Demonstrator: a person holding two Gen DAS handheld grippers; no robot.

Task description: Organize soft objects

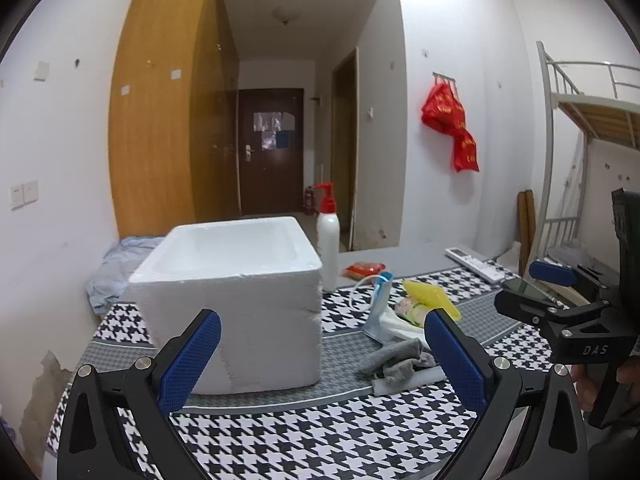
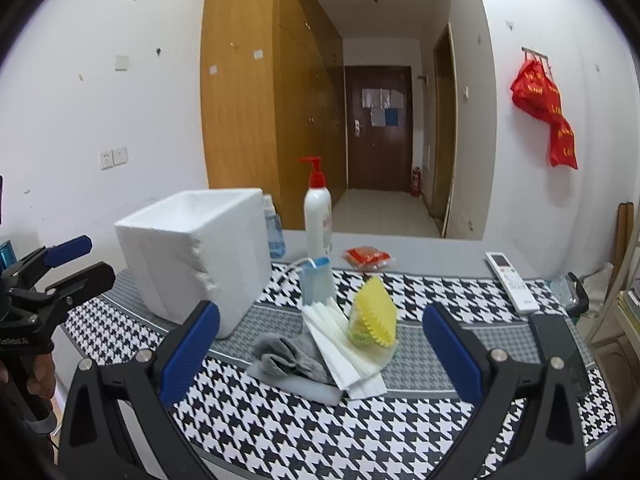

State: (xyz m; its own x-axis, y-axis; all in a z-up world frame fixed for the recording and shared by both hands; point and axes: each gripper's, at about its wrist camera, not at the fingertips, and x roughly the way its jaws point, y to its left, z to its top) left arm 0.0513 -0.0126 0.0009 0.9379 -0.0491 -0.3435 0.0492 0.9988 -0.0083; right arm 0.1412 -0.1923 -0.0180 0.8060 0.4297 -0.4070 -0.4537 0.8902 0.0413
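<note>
One "DAS" mark on right claw (image 1: pixel 532 286)

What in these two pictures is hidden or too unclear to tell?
- Box floor: both views, its own walls hide it.
- Blue bottle: right view shows part, the box covers the rest; the left view hides it entirely.
- Item under the yellow thing: both views, mostly covered.
- Pump bottle label: too small and blurred.
- Phone: right view, behind a right claw finger.
</note>
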